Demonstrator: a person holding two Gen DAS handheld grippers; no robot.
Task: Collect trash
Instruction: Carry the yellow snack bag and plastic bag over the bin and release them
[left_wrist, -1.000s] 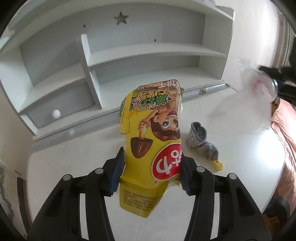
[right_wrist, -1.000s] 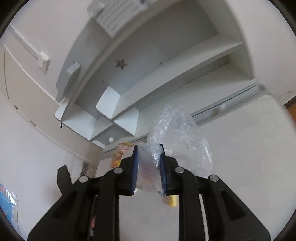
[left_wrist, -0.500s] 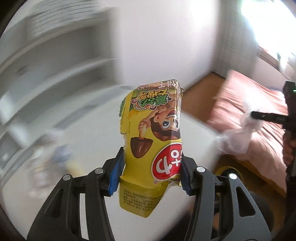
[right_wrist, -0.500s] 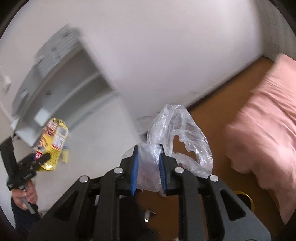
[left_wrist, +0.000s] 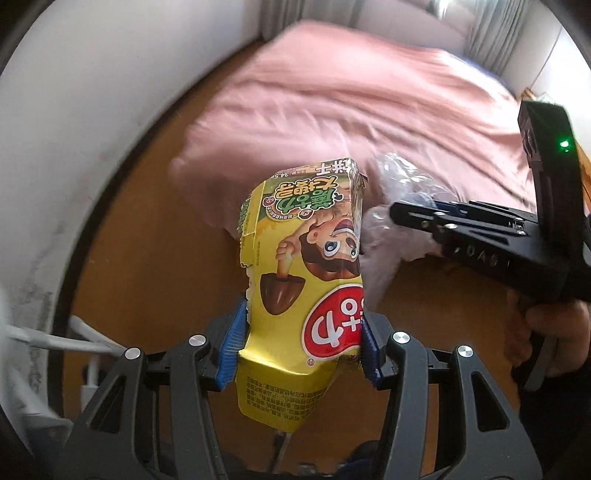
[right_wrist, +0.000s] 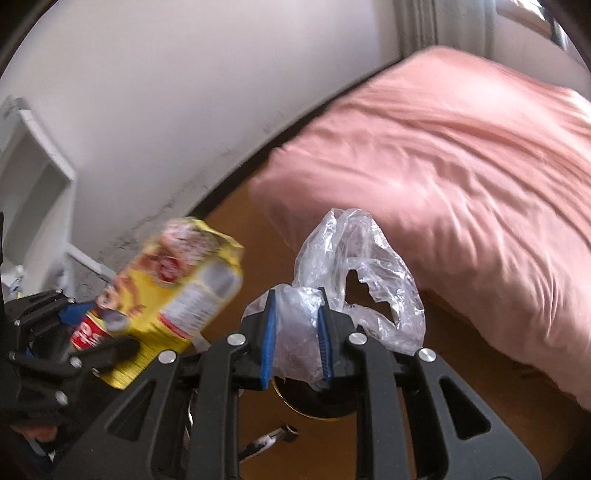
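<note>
Yellow snack box (left_wrist: 295, 295) sits pinched in our left gripper (left_wrist: 299, 350), clear plastic bag (right_wrist: 351, 280) in our right gripper (right_wrist: 295, 332) (both carried above wooden floor (left_wrist: 147, 240)). Picking looks done; what remains is dropping them, possibly into the dark round thing (right_wrist: 317, 402) below, too hidden to name.

The snack box (left_wrist: 303, 295) is glossy printed cardboard, creased and dented. The plastic bag (right_wrist: 354, 280) is thin clear film, crinkled and shiny. The left gripper (left_wrist: 301, 345) is matt black plastic with blue ribbed pads (left_wrist: 231, 350) and bright metal screws. The bedspread (right_wrist: 461, 177) is soft pink cloth, wrinkled. The floor (left_wrist: 155, 236) looks like smooth brown wood.
</note>
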